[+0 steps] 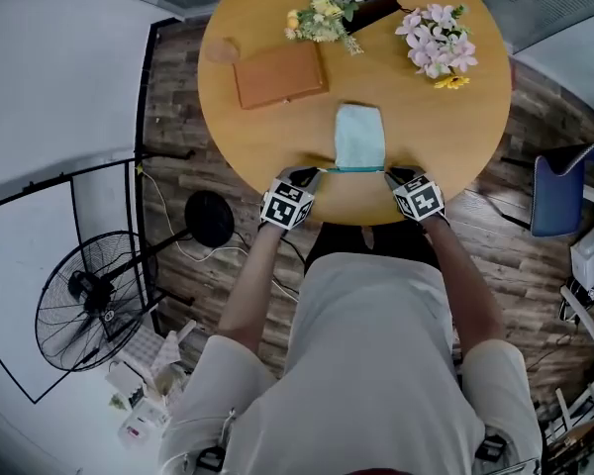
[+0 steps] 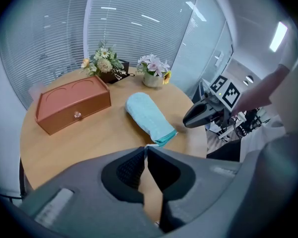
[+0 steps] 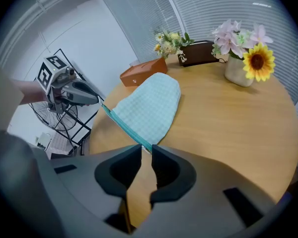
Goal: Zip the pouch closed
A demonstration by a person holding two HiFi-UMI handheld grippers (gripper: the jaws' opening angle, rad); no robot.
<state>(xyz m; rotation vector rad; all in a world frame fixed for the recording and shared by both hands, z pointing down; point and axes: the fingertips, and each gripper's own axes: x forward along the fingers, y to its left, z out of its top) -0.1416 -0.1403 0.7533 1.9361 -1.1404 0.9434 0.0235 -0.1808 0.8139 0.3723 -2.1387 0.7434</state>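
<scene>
Item: light-blue pouch (image 1: 360,137), lying flat at the near rim of the round table (image 1: 475,127), teal zipper edge (image 1: 354,169) turned toward the person. Left gripper (image 1: 307,173): jaws pinched together on a small white pull tab (image 2: 150,146) at the zipper's left end. Right gripper (image 1: 394,173): jaws clamped on the zipper's right corner. Condition: edge drawn straight between the two holds, with no gap visible along it. Progress: both holds set; whether the slider's run is finished or yet to come cannot be told from these views.
</scene>
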